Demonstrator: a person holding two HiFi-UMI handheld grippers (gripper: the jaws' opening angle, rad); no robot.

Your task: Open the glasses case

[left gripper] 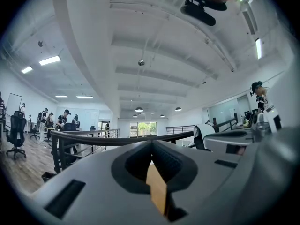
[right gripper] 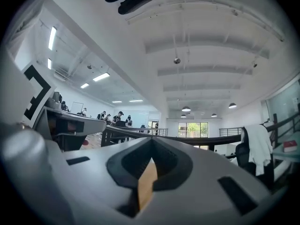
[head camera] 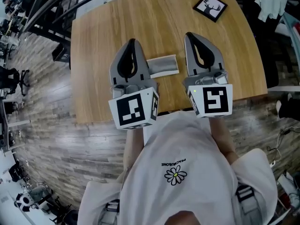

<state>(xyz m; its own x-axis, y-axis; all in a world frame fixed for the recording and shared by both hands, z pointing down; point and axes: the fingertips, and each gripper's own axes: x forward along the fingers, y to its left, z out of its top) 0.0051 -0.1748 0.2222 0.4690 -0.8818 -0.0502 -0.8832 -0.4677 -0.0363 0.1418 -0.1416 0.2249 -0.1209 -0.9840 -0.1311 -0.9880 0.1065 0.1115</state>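
A flat grey glasses case [head camera: 164, 65] lies shut on the wooden table [head camera: 103, 41], between the two grippers. My left gripper [head camera: 132, 41] hovers just left of it, jaws together, and its body hides the case's left end. My right gripper [head camera: 188, 35] is a little to the case's right, also shut. In the left gripper view the left gripper [left gripper: 151, 142] has its tips meeting, with only a sliver of tabletop showing in the gap behind them. The right gripper view shows the right gripper [right gripper: 151, 139] the same way. Neither of these two views shows the case.
A black-framed deer picture [head camera: 210, 6] lies at the table's far right corner. The table's near edge [head camera: 98, 118] runs just under the gripper cubes. Beyond the table there is a dark railing [left gripper: 93, 137], and a chair draped with white cloth [right gripper: 255, 146] stands off to the right.
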